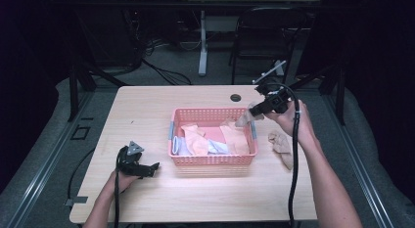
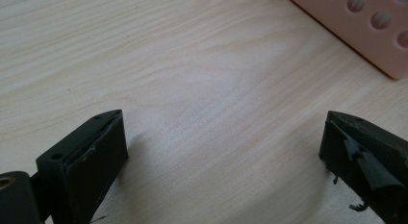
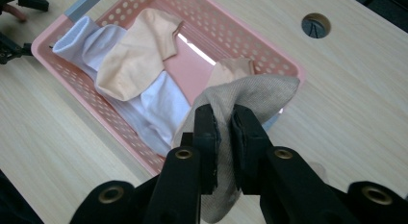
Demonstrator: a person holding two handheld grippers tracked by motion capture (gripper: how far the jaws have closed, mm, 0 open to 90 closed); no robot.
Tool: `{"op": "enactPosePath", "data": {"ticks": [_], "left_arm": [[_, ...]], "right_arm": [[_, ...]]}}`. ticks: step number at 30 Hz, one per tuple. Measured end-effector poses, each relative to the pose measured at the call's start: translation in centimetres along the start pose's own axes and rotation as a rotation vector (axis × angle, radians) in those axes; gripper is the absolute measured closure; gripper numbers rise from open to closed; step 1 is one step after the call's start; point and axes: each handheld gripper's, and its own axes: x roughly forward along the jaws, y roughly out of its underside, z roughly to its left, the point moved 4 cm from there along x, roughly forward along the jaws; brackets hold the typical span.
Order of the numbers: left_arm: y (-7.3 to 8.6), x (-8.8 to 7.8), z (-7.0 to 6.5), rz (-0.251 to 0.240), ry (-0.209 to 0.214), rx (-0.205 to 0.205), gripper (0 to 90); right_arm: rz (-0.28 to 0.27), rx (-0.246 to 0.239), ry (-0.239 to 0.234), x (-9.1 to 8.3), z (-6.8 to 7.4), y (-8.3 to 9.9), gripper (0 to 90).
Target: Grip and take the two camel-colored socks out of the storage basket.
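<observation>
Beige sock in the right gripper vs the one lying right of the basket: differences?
The held beige sock hangs pinched in the right gripper over the pink basket corner; the loose beige sock lies crumpled on the table, outside the basket, touched by nothing. Both look the same beige knit.

I see the beige-grey knitted fabric sock bunched and pinched at its middle, hanging limp above the near-right corner of the pink perforated plastic basket. From the high view, the sock dangles over the basket's far right rim.
</observation>
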Motion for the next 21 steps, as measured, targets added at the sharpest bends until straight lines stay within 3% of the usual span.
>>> {"op": "enactPosePath", "data": {"ticks": [8,13,21], "left_arm": [[0.0,0.0,0.0,0.000,0.000,0.000,2.5],[0.0,0.0,0.0,0.000,0.000,-0.001,2.5],[0.0,0.0,0.0,0.000,0.000,-0.001,2.5]], "right_arm": [[-0.029,0.030,0.042,-2.2,-2.1,1.2,81.5],[-0.057,0.073,0.070,-3.7,-3.8,2.6,81.5],[-0.059,0.111,0.089,-4.1,-5.4,4.6,81.5]]}}
